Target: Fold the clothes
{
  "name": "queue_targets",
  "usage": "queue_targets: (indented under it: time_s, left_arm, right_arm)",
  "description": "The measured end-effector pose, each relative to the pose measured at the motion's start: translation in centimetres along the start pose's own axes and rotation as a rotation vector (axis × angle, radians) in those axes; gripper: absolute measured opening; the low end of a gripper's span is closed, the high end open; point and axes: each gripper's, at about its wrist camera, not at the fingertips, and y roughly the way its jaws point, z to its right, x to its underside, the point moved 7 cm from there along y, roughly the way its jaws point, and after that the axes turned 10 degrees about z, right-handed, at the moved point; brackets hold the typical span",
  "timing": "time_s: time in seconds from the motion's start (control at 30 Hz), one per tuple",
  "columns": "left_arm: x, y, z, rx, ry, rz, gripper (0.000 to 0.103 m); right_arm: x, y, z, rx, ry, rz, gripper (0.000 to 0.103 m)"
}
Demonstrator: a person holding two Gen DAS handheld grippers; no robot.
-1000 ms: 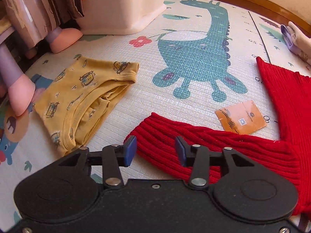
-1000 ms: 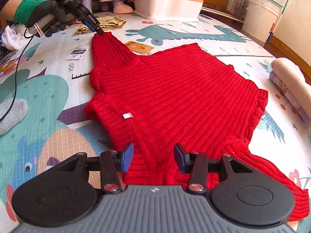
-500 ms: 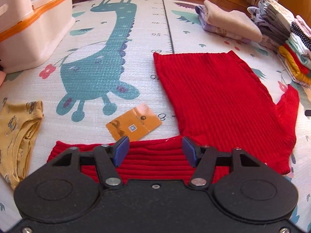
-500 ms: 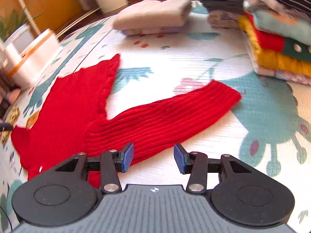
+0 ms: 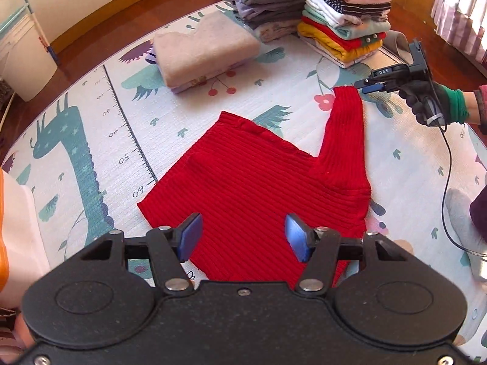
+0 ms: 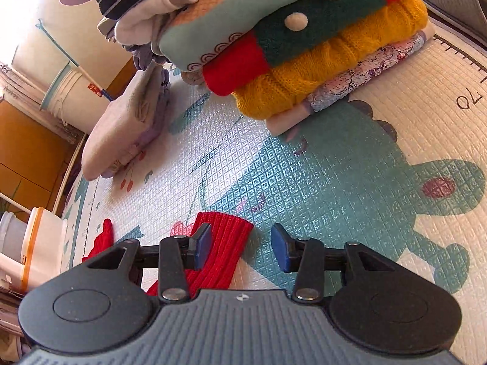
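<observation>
A red ribbed sweater [image 5: 252,188] lies flat on the play mat, one sleeve [image 5: 345,133] stretched toward the far right. My left gripper [image 5: 243,237] hovers open over the sweater's near part, nothing between its blue pads. In the left wrist view a gloved hand holds my right gripper [image 5: 369,86] at the sleeve's cuff end. In the right wrist view that gripper [image 6: 240,246] is open and low over the mat; the red cuff [image 6: 225,237] lies by its left finger, partly between the jaws.
Folded clothes stand in a tall pile [image 5: 344,15] at the far edge, seen close up as the pile [image 6: 304,45] in the right wrist view. A beige folded bundle [image 5: 204,51] lies left of it. A white bin [image 6: 39,243] sits far left. A cable [image 5: 447,182] trails over the mat.
The left gripper swung right, from the sweater's left sleeve and the orange card to over its body. The right gripper travelled along the right sleeve and dropped to the cuff by the pile.
</observation>
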Motion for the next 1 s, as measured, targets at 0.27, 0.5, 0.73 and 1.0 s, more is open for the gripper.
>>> queue_targets:
  time_s: [0.27, 0.5, 0.73, 1.0]
  left_arm:
    - [-1.4, 7.0, 6.0, 0.076, -0.234, -0.110, 0.059]
    - [-0.6, 13.8, 13.3, 0.073, -0.365, -0.073, 0.059]
    - [-2.1, 17.6, 17.2, -0.005, -0.220, -0.044, 0.059]
    - [-7.0, 23.0, 22.0, -0.081, -0.151, 0.101, 0.059]
  right_arm:
    - [0.2, 0.3, 0.7, -0.071, 0.116, 0.011, 0.043]
    - [0.2, 1.4, -0.1, -0.080, 0.179, -0.087, 0.043]
    - [0.0, 2.2, 0.2, -0.075, 0.149, -0.089, 0.009]
    - [-0.1, 0.6, 1.0, -0.141, 0.246, -0.073, 0.009]
